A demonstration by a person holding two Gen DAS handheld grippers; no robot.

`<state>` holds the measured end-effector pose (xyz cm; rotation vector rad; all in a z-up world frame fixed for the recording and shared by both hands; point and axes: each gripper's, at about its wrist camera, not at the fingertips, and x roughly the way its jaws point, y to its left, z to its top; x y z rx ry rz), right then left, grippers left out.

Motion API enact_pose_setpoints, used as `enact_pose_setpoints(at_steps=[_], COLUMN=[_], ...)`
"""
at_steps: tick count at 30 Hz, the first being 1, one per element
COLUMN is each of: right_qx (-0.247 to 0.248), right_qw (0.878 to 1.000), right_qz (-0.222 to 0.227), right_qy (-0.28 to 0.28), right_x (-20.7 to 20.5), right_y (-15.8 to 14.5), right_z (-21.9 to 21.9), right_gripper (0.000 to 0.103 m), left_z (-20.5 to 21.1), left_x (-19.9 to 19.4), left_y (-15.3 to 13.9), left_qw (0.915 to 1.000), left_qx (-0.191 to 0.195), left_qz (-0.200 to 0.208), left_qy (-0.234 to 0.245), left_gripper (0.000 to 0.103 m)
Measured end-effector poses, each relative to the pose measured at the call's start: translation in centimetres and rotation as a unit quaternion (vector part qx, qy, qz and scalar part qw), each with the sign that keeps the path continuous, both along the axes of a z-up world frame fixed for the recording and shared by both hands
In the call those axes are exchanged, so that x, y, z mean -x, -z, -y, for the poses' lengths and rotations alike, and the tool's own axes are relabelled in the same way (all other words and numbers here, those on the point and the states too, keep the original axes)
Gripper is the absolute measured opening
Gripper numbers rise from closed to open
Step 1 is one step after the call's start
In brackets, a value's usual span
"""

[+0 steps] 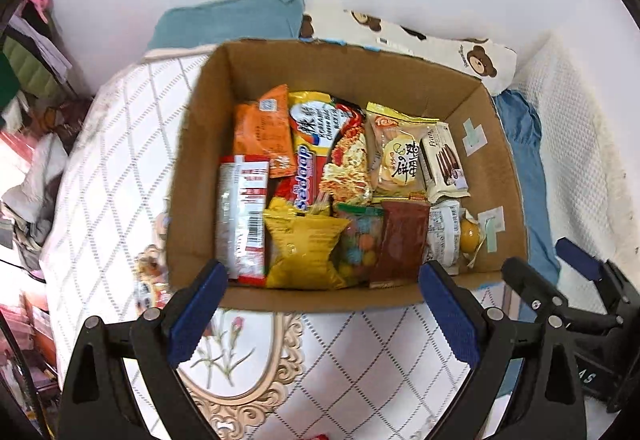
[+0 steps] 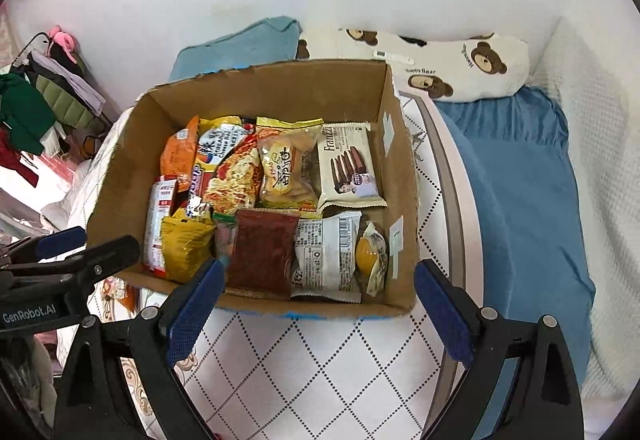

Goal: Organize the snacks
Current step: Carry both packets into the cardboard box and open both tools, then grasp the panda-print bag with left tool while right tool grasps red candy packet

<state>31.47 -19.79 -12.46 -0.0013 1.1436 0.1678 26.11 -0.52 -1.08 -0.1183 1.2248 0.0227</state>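
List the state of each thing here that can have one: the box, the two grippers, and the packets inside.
Cardboard box: open at the top, nearly full of snacks.
Left gripper: open, empty, over the box's near edge.
Right gripper: open, empty.
Wafer pack: sealed, lying flat.
Noodle packet: sealed, lying flat.
Dark red packet: sealed, leaning on the near wall.

The candy bag (image 2: 224, 240) sits mostly hidden behind the dark red packet (image 2: 262, 252).

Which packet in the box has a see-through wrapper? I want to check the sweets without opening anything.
The candy bag in the near row, between the yellow packet and the dark red packet. Its clear film shows coloured balls; the others around it are printed opaque.
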Motion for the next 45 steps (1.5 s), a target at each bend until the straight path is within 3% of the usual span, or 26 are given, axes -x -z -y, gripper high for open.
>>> enact_pose_setpoints(at_steps=[16, 25, 29, 32, 37, 40, 42, 45], right_qx=[0.007, -0.012, -0.031, -0.052, -0.107, -0.117, -0.125, -0.129], right_qw=[0.994, 0.992, 0.993, 0.996, 0.991, 0.977, 0.961, 0.937], right_qz=[0.105, 0.121, 0.109, 0.077, -0.06, -0.152, -0.215, -0.28], right_qy=[0.01, 0.026, 0.026, 0.011, -0.049, -0.097, -0.125, -0.167], right_x=[8.1, 9.8, 10.2, 10.5, 11.7, 13.3, 14.5, 16.4], right_y=[-6.8, -8.6, -8.2, -6.7, 0.3, 5.6, 9.2, 13.4], right_z=[1.2, 2.4, 2.5, 2.0, -0.8, -3.5, -5.3, -8.0], right_gripper=[0.098, 0.098, 0.098, 0.098, 0.098, 0.092, 0.077, 0.076], left_z=[0.0, 0.8, 0.7, 0.0, -1.8, -3.4, -4.6, -6.2], left_x=[8.0, 10.1, 10.3, 10.8, 12.3, 14.0, 15.2, 17.0], left_y=[-6.0, -8.1, -7.7, -6.7, -2.7, 0.7, 3.3, 6.4], left_qw=[0.9909, 0.9863, 0.9869, 0.9884, 0.9933, 0.9937, 0.9927, 0.9886], left_qx=[-0.055, -0.056, -0.057, -0.062, -0.085, -0.106, -0.115, -0.129], left_qz=[0.121, 0.154, 0.15, 0.136, 0.074, 0.022, -0.019, -0.07], left_qy=[-0.021, -0.017, -0.021, -0.028, -0.028, -0.029, -0.03, -0.034], left_gripper=[0.098, 0.098, 0.098, 0.098, 0.098, 0.098, 0.098, 0.098])
